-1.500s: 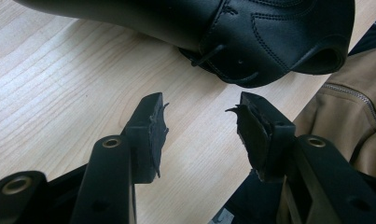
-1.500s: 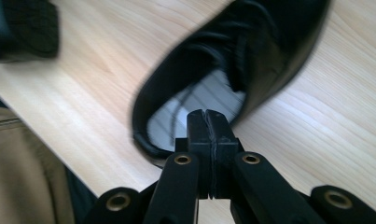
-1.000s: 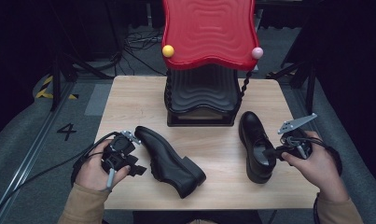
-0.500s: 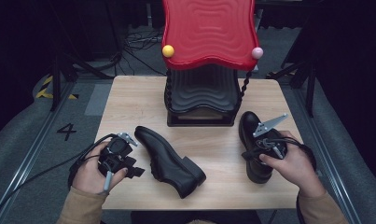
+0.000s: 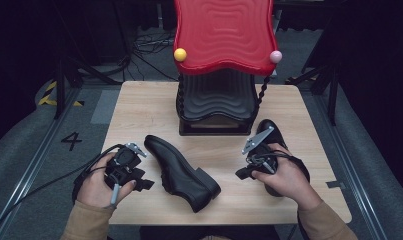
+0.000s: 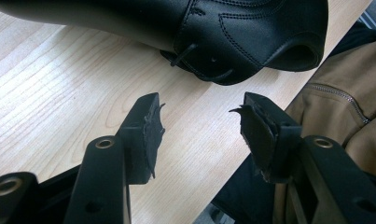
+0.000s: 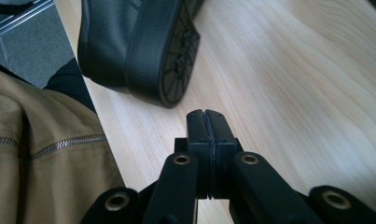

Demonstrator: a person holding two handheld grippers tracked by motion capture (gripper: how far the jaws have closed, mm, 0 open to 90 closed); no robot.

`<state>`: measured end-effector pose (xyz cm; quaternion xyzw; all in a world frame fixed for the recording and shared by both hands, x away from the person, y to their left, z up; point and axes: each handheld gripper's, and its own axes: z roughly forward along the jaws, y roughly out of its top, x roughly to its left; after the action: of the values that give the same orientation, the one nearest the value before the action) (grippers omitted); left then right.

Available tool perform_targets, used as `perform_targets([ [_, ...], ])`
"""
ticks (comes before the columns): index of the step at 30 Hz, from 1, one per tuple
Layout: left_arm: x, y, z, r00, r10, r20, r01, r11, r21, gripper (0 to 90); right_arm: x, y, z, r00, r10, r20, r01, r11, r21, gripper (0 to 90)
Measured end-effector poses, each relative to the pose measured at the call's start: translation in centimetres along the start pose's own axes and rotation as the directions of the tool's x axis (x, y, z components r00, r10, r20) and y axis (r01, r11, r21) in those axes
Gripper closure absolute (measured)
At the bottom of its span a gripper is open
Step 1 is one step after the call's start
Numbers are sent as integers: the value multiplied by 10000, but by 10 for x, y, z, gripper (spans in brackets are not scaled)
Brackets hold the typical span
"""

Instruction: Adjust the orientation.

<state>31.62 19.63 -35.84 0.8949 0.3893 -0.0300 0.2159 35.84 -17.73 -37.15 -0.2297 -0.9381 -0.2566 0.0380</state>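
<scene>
Left shoe (image 5: 181, 172) lies mid-desk (image 5: 139, 110); my left tool (image 6: 199, 128), spread, faces its soft collar, which I judge the best hold on slick leather. Right tool (image 7: 207, 122), pressed together, empty, points at that shoe's heel.

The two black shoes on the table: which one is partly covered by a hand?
The right shoe, under the right hand beside the rack. The left shoe lies uncovered mid-table.
</scene>
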Motion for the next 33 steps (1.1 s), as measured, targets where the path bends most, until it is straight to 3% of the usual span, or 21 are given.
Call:
perform_targets([
  [8,2,1,4,10000,-16,14,15,10000,95,482,8,11,20,9992,-250,-312,251,9997,40,900],
  [10,2,1,4,10000,-34,31,34,9999,103,482,16,16,30,9975,-439,-549,442,9990,32,900],
  [18,2,1,5,10000,-16,24,15,9999,115,482,29,26,44,9939,-776,-785,783,9969,63,900],
  [21,2,1,5,10000,32,-25,-32,9999,124,483,31,27,52,9933,-923,-692,942,9953,243,900],
  [33,1,1,4,9999,110,-93,-108,9998,171,476,31,25,50,9954,-875,-389,884,9959,217,900],
])
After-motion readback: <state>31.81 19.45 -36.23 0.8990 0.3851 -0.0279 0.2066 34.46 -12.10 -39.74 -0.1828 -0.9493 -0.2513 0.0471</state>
